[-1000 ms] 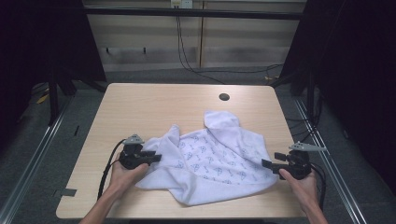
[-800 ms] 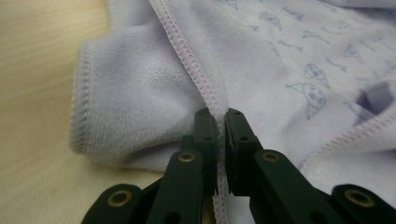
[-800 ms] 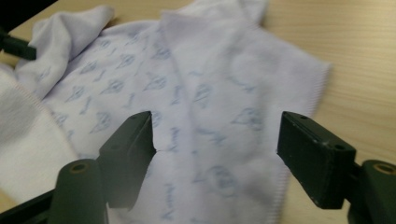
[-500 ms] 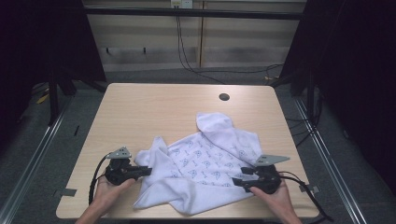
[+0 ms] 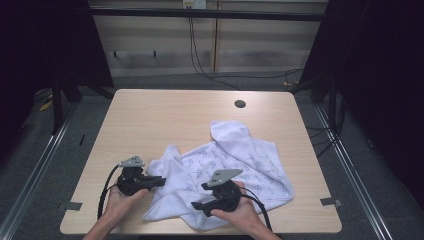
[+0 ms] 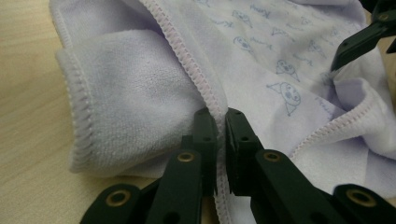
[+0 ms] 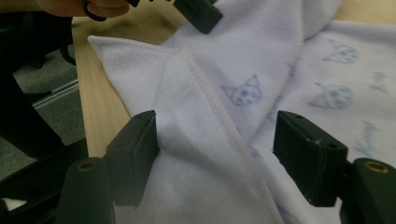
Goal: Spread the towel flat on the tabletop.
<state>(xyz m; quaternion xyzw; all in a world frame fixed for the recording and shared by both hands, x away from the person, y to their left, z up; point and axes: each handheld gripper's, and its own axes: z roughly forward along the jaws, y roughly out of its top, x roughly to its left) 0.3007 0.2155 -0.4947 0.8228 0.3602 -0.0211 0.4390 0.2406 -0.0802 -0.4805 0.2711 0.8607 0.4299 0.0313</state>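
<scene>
A white towel [image 5: 235,160] printed with small blue cartoon faces lies crumpled on the front half of the wooden table [image 5: 165,115]. My left gripper [image 5: 160,180] is at the towel's left end, shut on its stitched hem [image 6: 222,116]. My right gripper [image 5: 200,197] rests over the towel's front edge, pointing left toward the other hand. Its jaws have just been opening and stand wide apart [image 7: 215,140], with a folded corner of the towel [image 7: 196,140] lying loose between them. The right gripper's jaw tip [image 6: 359,42] shows in the left gripper view.
A round dark hole [image 5: 240,104] sits in the tabletop at the back. Bare wood lies left of and behind the towel. The table's front edge runs just under both hands. Dark floor, rails and cables surround the table.
My right gripper has slid left along the towel's front edge from the table's right side to near the middle. The towel has bunched up and shifted left. The left gripper has shifted slightly.
</scene>
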